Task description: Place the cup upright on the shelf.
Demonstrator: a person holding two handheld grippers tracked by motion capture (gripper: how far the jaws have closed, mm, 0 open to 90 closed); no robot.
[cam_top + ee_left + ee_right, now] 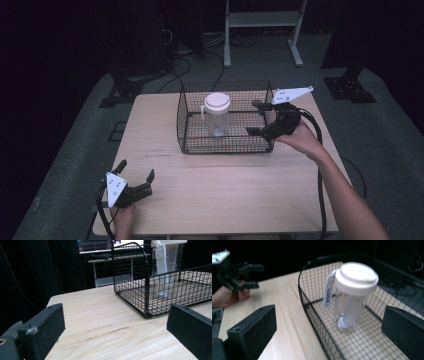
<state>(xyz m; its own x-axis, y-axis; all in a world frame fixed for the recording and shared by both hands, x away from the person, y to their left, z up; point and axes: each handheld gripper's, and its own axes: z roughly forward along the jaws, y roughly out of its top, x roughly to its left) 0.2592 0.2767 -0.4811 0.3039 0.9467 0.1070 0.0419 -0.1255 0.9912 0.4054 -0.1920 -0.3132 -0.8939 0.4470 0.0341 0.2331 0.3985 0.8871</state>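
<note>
One clear plastic pitcher [217, 115] with white lid, standing upright inside one black wire basket [186, 125], long axis vertical, handle toward the basket's left wall in the high view. Basket resting near the far middle of one pale wooden bench [225, 190]. Right claw [260, 118] spread wide at the basket's right end, jaws released, apart from the pitcher, grasping nothing. Left claw [135, 174] low at the near left bench corner, well apart from the basket, jaws likewise released and empty. Two claws in all.
</note>
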